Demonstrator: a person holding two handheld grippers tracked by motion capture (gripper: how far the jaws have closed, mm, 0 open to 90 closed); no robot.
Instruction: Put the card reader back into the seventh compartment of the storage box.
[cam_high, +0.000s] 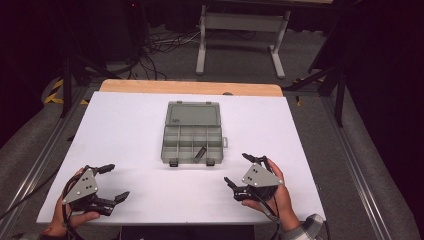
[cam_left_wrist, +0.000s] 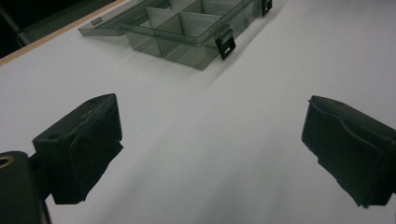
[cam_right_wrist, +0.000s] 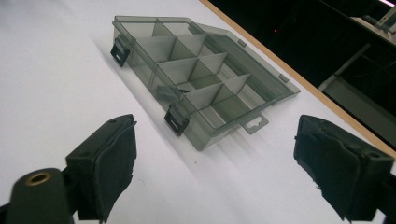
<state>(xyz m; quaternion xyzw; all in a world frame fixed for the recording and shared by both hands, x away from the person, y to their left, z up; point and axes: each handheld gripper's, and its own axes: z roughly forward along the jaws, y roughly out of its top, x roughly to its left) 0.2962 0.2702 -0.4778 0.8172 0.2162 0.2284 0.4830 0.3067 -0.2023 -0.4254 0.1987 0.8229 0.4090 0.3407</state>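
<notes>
I see the organiser box (cam_high: 192, 135) lying open near the middle of the white desk (cam_high: 125, 130), its lid folded flat toward the far edge and its two black latches facing me. A small dark piece lies in one near compartment. My left gripper (cam_high: 111, 183) rests at the near left, jaws wide and empty. My right gripper (cam_high: 239, 169) sits just right of the box, jaws wide and empty too.

Grey see-thru organiser box (cam_high: 192, 135), lid open flat behind, dividers inside w/ small dark item, mid tabletop (cam_high: 125, 130), latches facing front
</notes>
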